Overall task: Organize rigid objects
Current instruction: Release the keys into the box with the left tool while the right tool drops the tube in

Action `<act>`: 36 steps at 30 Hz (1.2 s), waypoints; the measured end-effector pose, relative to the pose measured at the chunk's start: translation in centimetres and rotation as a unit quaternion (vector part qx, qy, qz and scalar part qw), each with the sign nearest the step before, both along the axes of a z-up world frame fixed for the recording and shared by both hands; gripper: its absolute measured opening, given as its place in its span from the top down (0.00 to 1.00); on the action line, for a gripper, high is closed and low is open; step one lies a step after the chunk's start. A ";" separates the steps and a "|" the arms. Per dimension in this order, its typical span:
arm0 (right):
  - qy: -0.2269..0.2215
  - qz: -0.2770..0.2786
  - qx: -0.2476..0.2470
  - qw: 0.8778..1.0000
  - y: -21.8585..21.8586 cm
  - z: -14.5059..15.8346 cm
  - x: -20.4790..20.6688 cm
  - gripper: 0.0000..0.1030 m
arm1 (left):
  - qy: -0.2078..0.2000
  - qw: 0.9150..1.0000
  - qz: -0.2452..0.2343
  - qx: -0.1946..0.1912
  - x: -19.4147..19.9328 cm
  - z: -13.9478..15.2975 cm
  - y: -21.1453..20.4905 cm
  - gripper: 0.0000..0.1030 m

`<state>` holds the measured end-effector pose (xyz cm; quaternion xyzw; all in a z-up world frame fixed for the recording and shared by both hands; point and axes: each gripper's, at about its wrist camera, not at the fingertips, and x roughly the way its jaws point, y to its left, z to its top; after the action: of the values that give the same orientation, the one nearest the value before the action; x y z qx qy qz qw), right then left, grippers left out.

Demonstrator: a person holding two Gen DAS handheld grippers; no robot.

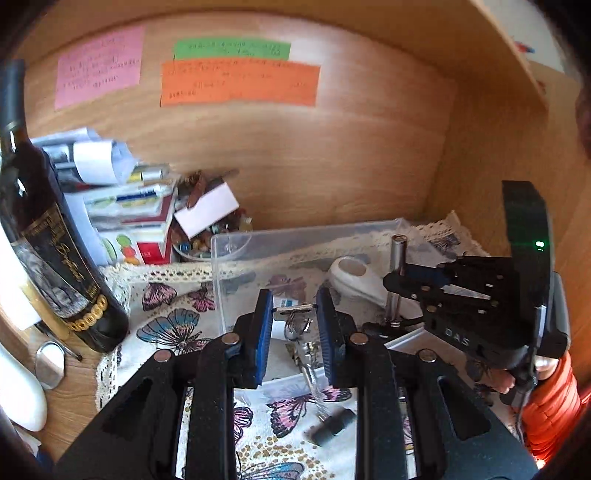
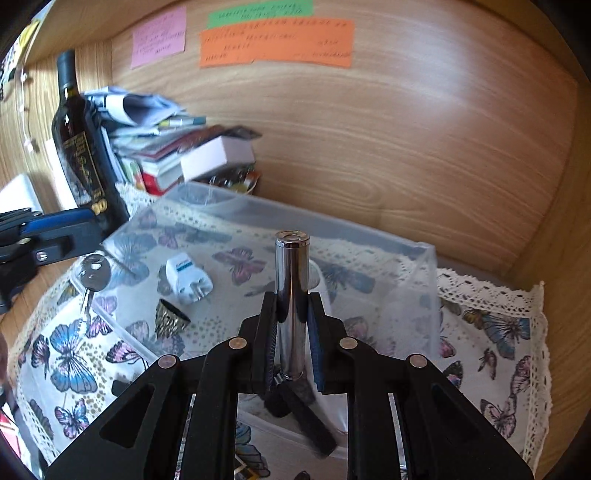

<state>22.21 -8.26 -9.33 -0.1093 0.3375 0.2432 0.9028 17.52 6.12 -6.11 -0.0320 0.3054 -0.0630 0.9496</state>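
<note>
Two views; only right wrist shows plug adapter (image 2: 188,277), ring (image 2: 170,318).

Three paper notes are hanging on the wooden back: one pink note (image 2: 159,38), one green note (image 2: 259,13) and one orange note (image 2: 276,43). One wine bottle (image 2: 79,144) is standing left; one plug adapter (image 2: 187,278) is lying in one clear bin (image 2: 406,254).

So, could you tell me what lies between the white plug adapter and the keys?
Only bare bin floor between the white plug adapter and the keys, in the right wrist view.
</note>
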 end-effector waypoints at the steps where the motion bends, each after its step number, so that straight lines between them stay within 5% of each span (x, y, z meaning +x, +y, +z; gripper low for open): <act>1: 0.001 0.002 -0.002 1.000 0.1 -0.1 -0.1 0.86 | 0.005 1.000 0.002 -0.001 0.4 -0.4 0.1 0.78; 13: 0.003 0.030 -0.007 1.000 0.8 -0.2 -0.9 0.83 | 0.058 0.998 0.005 -0.020 2.6 -3.0 0.8 0.77; 18: -0.012 0.037 -0.004 0.999 1.0 0.5 -1.5 0.61 | 0.039 0.999 0.001 -0.005 1.5 -1.9 0.0 0.76; 26: -0.038 0.042 0.013 0.998 0.2 2.7 -3.6 0.53 | 0.001 1.000 0.005 0.010 -1.0 0.4 -0.8 0.50; 33: -0.065 0.046 0.023 0.997 -1.2 4.3 -6.6 0.49 | -0.027 0.999 0.022 0.018 -3.7 1.9 -0.8 0.18; 36: -0.065 0.048 0.024 0.996 -1.7 4.2 -7.7 0.48 | -0.030 0.999 0.030 0.018 -4.7 1.9 -0.6 0.12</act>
<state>14.56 -9.93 -5.16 -0.1190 0.2662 0.2865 0.9126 12.81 5.51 -4.23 -0.0218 0.2765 -0.0294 0.9603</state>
